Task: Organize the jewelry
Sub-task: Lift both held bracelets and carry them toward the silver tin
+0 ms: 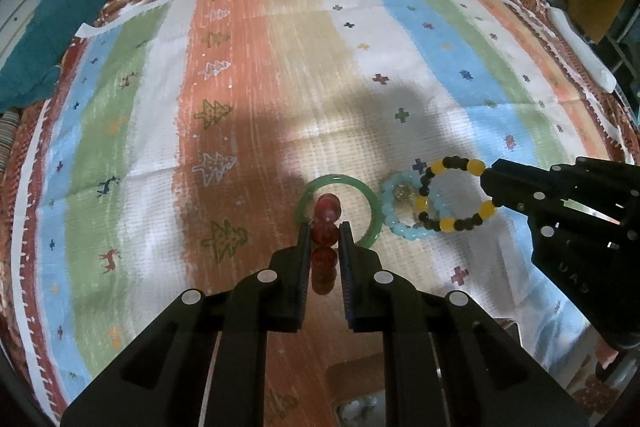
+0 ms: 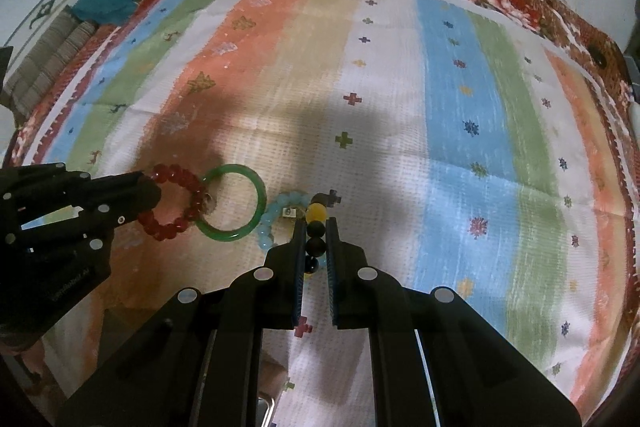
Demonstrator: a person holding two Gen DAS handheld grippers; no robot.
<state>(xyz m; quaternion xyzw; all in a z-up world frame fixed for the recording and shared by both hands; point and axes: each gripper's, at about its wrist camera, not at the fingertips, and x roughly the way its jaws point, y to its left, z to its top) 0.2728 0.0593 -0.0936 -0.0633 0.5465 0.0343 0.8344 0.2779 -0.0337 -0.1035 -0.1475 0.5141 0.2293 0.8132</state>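
Both fisheye views are dimly, warmly lit; broad soft shadows are cast across the striped cloth [image 1: 280, 87]. Edges are strongly curved and vignetted, and fine detail is perhaps slightly blurred.

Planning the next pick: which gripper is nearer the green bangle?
Left. The left gripper, holding red beads, hangs over the green bangle; the right gripper is beyond the blue bracelet.
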